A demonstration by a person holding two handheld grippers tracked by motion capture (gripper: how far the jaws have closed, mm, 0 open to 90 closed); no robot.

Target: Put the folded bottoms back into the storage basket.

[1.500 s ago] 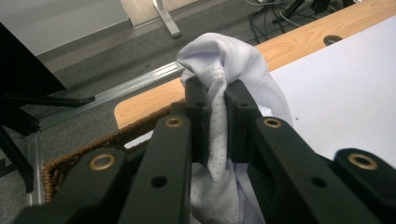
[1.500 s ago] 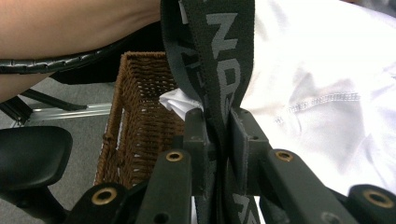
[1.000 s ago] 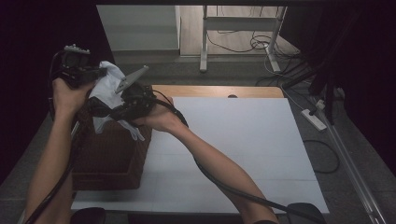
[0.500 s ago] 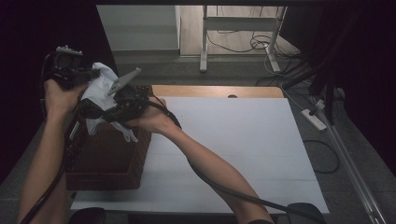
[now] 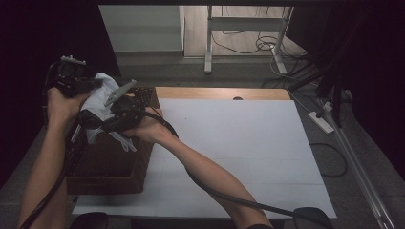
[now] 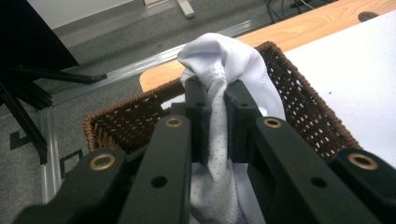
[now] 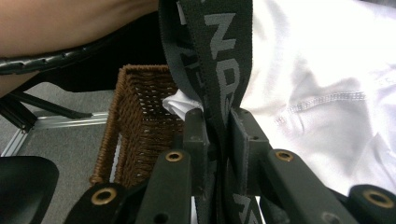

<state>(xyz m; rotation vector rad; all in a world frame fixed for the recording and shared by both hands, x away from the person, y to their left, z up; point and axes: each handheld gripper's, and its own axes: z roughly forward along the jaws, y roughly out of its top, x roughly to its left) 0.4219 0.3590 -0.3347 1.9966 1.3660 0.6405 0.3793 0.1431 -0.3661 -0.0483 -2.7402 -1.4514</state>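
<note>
At the table's left edge, the left gripper (image 6: 215, 116) is clamped on the white garment (image 5: 98, 98), held over the wicker basket (image 5: 107, 179). Just right, the right gripper (image 7: 217, 140) pinches its grey waistband (image 7: 210, 51). The garment is lifted, not yet lowered in; release remains.

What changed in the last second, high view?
Both hands carried the white garment leftward and slightly down over the wicker basket, the left gripper and right gripper moving together. Nothing was taken hold of or let go: the left jaws stay clamped on white fabric, the right on the grey waistband. Basket and white table cover stayed put.
</note>
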